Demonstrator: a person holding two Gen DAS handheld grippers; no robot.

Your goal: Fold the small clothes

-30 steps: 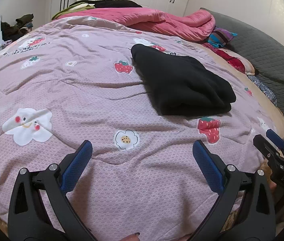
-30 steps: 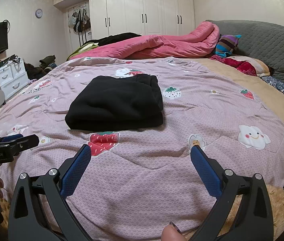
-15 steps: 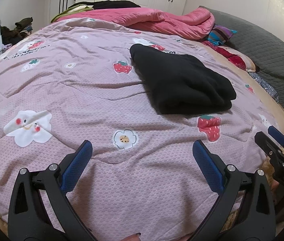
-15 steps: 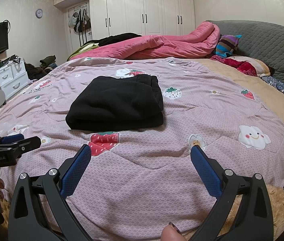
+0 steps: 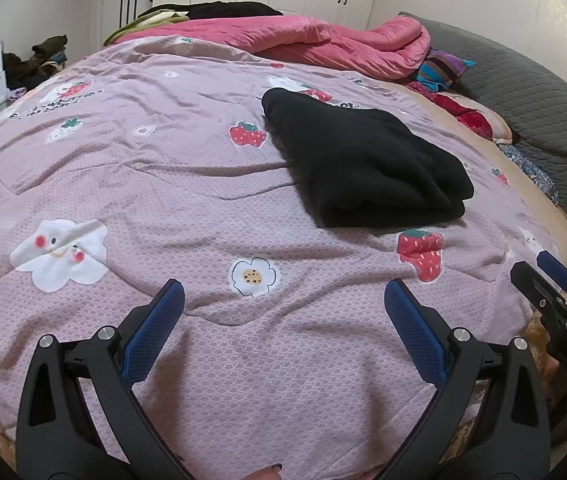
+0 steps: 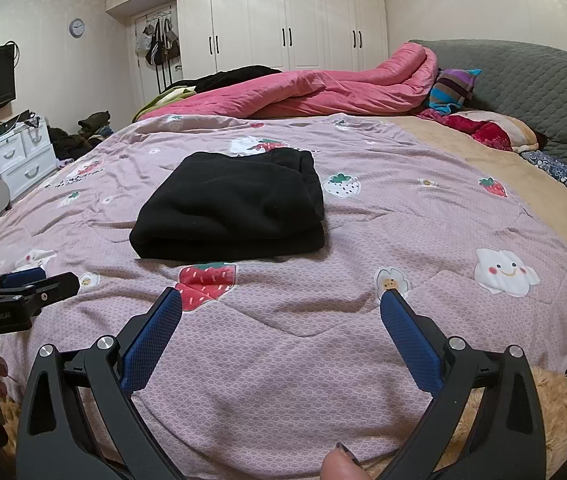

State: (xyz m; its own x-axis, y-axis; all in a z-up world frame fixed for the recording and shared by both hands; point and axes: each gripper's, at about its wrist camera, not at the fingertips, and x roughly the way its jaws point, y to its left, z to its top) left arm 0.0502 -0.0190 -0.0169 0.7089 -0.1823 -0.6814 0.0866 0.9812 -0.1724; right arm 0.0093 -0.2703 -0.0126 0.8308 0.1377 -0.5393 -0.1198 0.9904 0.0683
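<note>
1. Since the earlier frames the left tool (image 5: 283, 304) is sitting a little nearer the bed's edge, so the folded black garment (image 5: 367, 168) is showing slightly lower in the left wrist view; the right tool (image 6: 281, 308) is barely shifting, and the garment is lying just as it did.
2. Both tools are spreading wide open, blue pads (image 5: 151, 332) well apart, gripping nothing and hovering above the pink printed quilt (image 5: 163, 184) near its front edge.
3. Each tool is appearing cut off at the other view's margin: the right one at the right edge of the left view, the left one (image 6: 23, 292) at the left edge of the right view, so their openings are unreadable from there.
4. A fingertip (image 6: 343, 466) is peeking in at the bottom of the right view, mostly cropped.
5. The garment is resting folded on the quilt, ahead of both tools and well apart from them, touching a strawberry print (image 6: 207, 280) at its near edge.
6. Behind it a pink duvet (image 6: 323, 92) is lying bunched up, and white wardrobes (image 6: 283, 28) are standing beyond.
</note>
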